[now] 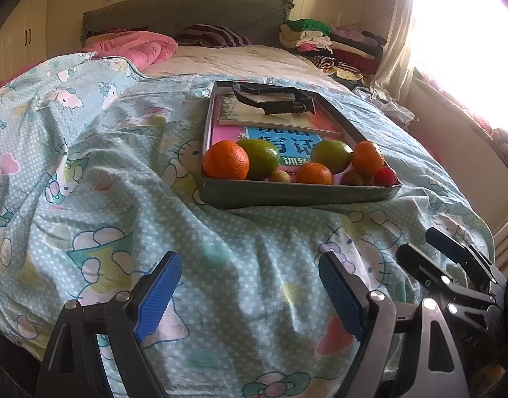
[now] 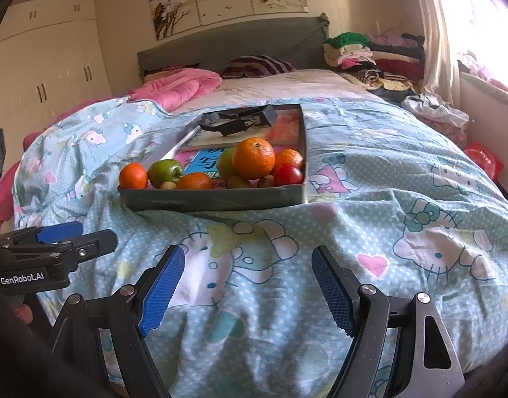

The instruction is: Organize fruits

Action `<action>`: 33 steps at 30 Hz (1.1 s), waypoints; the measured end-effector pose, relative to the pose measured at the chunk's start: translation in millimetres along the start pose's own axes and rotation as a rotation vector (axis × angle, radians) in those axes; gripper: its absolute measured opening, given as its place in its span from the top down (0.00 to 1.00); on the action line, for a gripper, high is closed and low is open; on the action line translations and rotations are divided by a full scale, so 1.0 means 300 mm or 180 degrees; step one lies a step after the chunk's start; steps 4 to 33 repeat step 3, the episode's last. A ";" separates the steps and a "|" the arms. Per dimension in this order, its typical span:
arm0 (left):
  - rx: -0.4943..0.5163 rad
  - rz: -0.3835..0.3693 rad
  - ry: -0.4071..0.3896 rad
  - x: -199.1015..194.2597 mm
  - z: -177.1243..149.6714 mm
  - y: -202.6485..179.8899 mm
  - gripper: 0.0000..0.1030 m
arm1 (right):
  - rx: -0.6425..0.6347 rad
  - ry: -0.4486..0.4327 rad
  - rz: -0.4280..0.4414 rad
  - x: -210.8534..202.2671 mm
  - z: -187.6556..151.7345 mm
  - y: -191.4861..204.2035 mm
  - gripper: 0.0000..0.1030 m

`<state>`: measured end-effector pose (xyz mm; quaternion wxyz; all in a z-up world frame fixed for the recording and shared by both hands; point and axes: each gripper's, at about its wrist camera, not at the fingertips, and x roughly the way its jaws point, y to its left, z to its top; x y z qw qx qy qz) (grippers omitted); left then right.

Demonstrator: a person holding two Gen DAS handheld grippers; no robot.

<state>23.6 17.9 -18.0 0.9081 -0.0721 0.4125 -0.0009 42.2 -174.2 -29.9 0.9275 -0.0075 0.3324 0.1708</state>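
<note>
Left gripper [image 1: 250, 293] and right gripper [image 2: 249, 290] both wide, empty, near fruit tray [image 1: 300, 192] on bed [image 1: 121, 199].

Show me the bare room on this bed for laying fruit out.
Free: the quilt right of the tray, and the stretch between the tray's near wall and both open grippers. Crowded: the tray's near end, packed with oranges, green fruits and a red one; books fill the rest.
</note>
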 end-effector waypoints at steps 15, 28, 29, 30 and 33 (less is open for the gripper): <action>-0.0121 0.0076 -0.0044 0.000 0.027 0.052 0.18 | 0.0117 0.0002 -0.0077 0.010 0.021 -0.050 0.22; -0.0121 0.0076 -0.0044 0.000 0.027 0.052 0.18 | 0.0117 0.0002 -0.0077 0.010 0.021 -0.050 0.22; -0.0121 0.0076 -0.0044 0.000 0.027 0.052 0.18 | 0.0117 0.0002 -0.0077 0.010 0.021 -0.050 0.22; -0.0121 0.0076 -0.0044 0.000 0.027 0.052 0.18 | 0.0117 0.0002 -0.0077 0.010 0.021 -0.050 0.22; -0.0121 0.0076 -0.0044 0.000 0.027 0.052 0.18 | 0.0117 0.0002 -0.0077 0.010 0.021 -0.050 0.22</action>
